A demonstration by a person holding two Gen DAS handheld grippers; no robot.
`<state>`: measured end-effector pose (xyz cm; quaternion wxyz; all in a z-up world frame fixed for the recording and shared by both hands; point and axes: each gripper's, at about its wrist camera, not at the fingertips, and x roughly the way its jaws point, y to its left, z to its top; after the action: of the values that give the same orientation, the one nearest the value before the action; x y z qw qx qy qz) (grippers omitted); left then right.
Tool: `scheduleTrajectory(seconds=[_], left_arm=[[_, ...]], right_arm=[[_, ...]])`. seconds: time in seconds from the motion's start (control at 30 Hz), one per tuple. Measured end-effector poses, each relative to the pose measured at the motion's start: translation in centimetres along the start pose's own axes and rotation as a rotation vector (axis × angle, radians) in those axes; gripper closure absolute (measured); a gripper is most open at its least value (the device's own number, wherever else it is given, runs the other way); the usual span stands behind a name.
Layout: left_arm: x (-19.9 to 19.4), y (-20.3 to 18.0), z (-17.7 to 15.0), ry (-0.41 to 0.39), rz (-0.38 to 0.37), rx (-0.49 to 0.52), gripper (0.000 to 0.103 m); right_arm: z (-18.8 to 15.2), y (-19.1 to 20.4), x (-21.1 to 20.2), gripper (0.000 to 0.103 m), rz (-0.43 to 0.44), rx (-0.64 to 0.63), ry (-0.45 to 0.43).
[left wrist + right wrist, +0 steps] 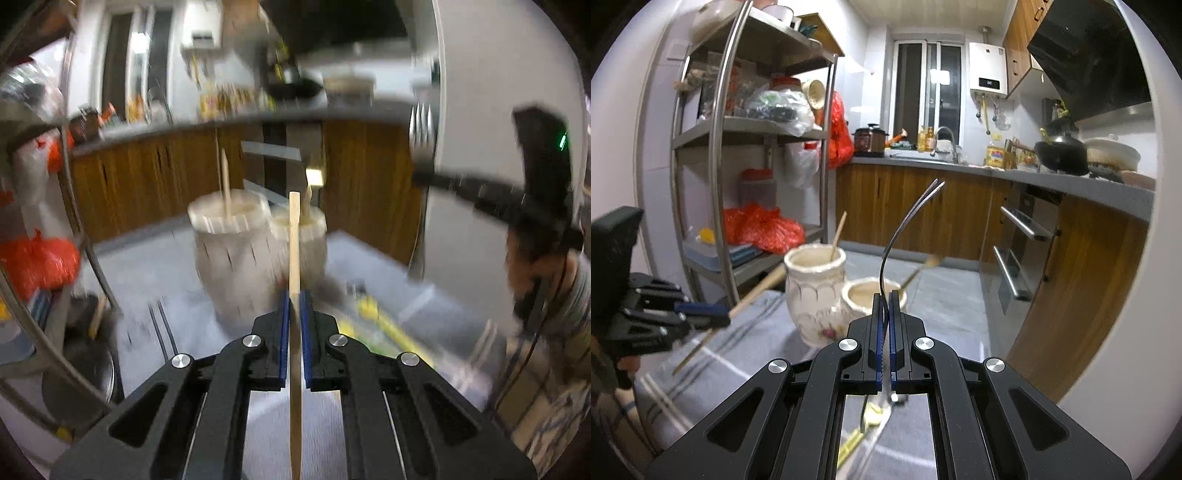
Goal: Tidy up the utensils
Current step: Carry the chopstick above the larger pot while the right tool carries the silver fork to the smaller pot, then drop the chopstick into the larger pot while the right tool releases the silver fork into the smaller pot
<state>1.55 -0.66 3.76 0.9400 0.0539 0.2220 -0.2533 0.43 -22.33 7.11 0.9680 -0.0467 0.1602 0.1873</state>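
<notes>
1. Gripping a wooden chopstick (294,240), the left gripper (294,306) has its blue pads clamped on the stick, which runs straight out ahead of the fingers.
2. Ahead of that gripper stand two cream ceramic holders: the taller jar (236,254) slightly left, the shorter jar (306,240) just behind the stick. Each already holds a wooden utensil.
3. The right gripper (885,306) is clenched on a metal fork (905,229), whose tines curve up and to the right ahead of the fingers.
4. Below the right gripper, more utensils (864,424) lie on the grey cloth (746,332), too blurred to name.
</notes>
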Motion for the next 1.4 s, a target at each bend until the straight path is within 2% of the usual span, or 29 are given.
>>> scheduleTrajectory(seconds=[0.1,0.23,0.4,0.53,0.67,0.7,0.8,1.17,1.4], left_arm=[[0.4,0.8,2.3,-0.092,0.031,-0.029,0.097],[1.4,3.0,5.8,-0.19,0.03,-0.122,0.097],[3.1,4.4,9.4,-0.289,0.049,-0.156,0.097],[5.7,5.7,11.2,-0.332,0.102,-0.195,0.097],[8.2,6.4,11.6,-0.345,0.169,-0.224,0.097],[9.1,6.5,11.5,-0.345,0.198,-0.227,0.097],[10.5,7.1,10.5,-0.313,0.224,-0.25,0.097],[11.0,6.7,6.4,-0.156,0.197,-0.195,0.097],[11.5,5.7,4.9,-0.082,0.225,-0.135,0.097]], right_arm=[[1.5,-0.1,1.2,0.1,0.011,0.013,-0.023],[3.6,-1.0,3.1,0.1,0.018,0.05,-0.051],[5.9,-2.2,6.4,0.1,0.014,0.1,-0.067],[6.4,-2.3,8.7,0.1,-0.019,0.097,-0.072],[6.0,-2.3,10.9,0.1,-0.03,0.094,-0.051],[5.7,-2.4,11.3,0.1,-0.034,0.094,-0.043],[4.7,-2.3,12.8,0.1,-0.03,0.099,-0.007],[0.9,-0.9,15.7,0.1,0.022,0.048,0.139],[0.1,-0.3,16.3,0.1,0.023,0.025,0.195]])
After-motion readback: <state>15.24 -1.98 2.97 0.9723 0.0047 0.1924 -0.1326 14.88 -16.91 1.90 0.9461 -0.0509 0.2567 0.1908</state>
